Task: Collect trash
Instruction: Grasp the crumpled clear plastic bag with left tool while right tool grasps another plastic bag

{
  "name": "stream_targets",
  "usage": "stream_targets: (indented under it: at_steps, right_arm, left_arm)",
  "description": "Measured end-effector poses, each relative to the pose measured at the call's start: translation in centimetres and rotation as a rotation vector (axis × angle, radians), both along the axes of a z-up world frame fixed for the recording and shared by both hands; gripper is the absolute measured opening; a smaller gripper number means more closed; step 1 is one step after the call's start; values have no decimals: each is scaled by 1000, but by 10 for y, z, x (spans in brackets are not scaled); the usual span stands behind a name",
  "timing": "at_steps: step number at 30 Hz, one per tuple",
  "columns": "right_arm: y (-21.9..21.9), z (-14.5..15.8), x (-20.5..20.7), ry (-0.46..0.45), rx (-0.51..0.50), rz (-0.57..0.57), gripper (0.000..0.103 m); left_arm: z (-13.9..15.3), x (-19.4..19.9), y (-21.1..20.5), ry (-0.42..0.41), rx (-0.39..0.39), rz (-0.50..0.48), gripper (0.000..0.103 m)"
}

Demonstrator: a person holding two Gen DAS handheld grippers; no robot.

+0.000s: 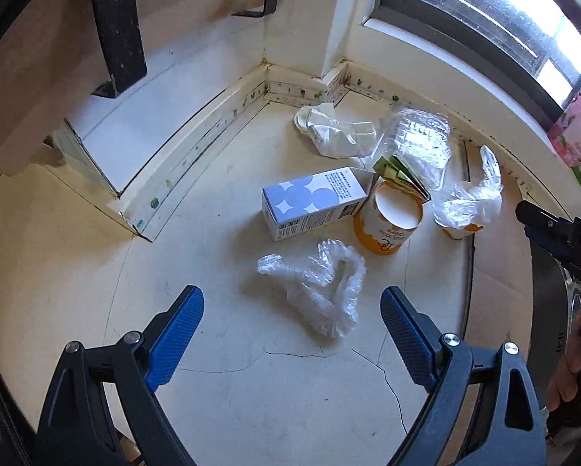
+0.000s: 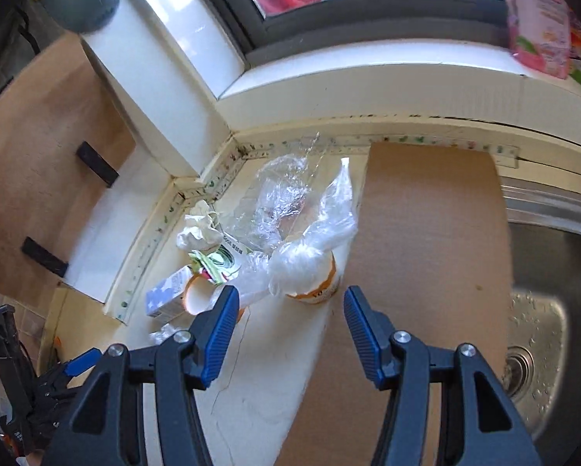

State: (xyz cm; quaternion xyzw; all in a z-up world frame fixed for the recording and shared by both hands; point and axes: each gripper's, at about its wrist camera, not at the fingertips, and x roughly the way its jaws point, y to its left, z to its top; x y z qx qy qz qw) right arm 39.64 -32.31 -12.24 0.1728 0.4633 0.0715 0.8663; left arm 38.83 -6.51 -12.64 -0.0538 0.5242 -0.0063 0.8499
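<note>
You are working over a cream tabletop [image 1: 77,256] that is showing thin cracks near your left gripper [image 1: 292,312]. It is meeting a tiled corner with a stained white skirting strip, under a dark-framed window [image 1: 484,11]. The fingers of the left gripper are standing wide open with nothing between them, just behind a crumpled plastic wrap [image 1: 317,283]. Beyond the wrap, the trash is lying together near the corner: a blue-and-white box [image 1: 309,202] on its side, touching an orange cup [image 1: 387,221] that is tipped over, a white paper wad [image 1: 329,128], a clear plastic tray [image 1: 418,143] and a second cup covered by a plastic bag [image 1: 469,202].

Your right gripper [image 2: 288,312] is hanging above the edge of a cardboard sheet [image 2: 426,233], which is lying on the tabletop beside a steel sink [image 2: 542,291]. Its fingers are standing open and empty, with the bagged cup [image 2: 309,272] just ahead of them. A pink packet [image 2: 538,19] is standing on the window sill.
</note>
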Motion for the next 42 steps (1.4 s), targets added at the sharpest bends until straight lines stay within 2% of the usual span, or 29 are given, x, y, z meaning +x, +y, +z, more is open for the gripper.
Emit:
stream_targets:
  at_steps: [6,9,13,19,24,29,30,32,34,35,36,39,42]
  right_arm:
    - [12,-19,28,20,-67,-6,57]
    - [18,-26,35,30,-95,19,37]
    - [16,-21,31,-20,-104,9,31]
    - [-2,-4,14,-85,19,-7,31]
    - [-19,2,-6,-91,130,-3,31]
    - [-26,-1,-28,-72,141,4,31]
    - [-29,-2,-31,-68,141,0,31]
    - [-32,-3,-37,-58,141,-3,31]
    - [-35,-4,-42,-51,142,-10,31]
    - [-36,-3,-45,-49,141,-13,31]
    - [-37,-2,-47,-50,141,-16,31]
    - [-38,5,-58,-62,142,-24,31]
    - [-36,12,-70,-74,144,-29,31]
  left_arm:
    - [-19,11,-4,34,14,8,91]
    - [-25,14,-3,47,9,16,91]
    - [-28,16,-4,61,9,23,91]
    - [-36,22,-6,90,-37,37,91]
    - [-45,31,-21,101,-9,19,91]
    - [-53,35,-30,92,46,12,91]
    - [-52,36,-31,86,50,12,88]
    - [-54,37,-32,83,41,3,74]
    - [-56,39,-34,97,25,-8,48]
    - [-58,39,-35,104,17,-15,40]
    - [-59,39,-36,104,18,-17,22]
    - [-54,32,-38,81,19,-28,13]
    - [-42,20,-37,50,2,-37,13]
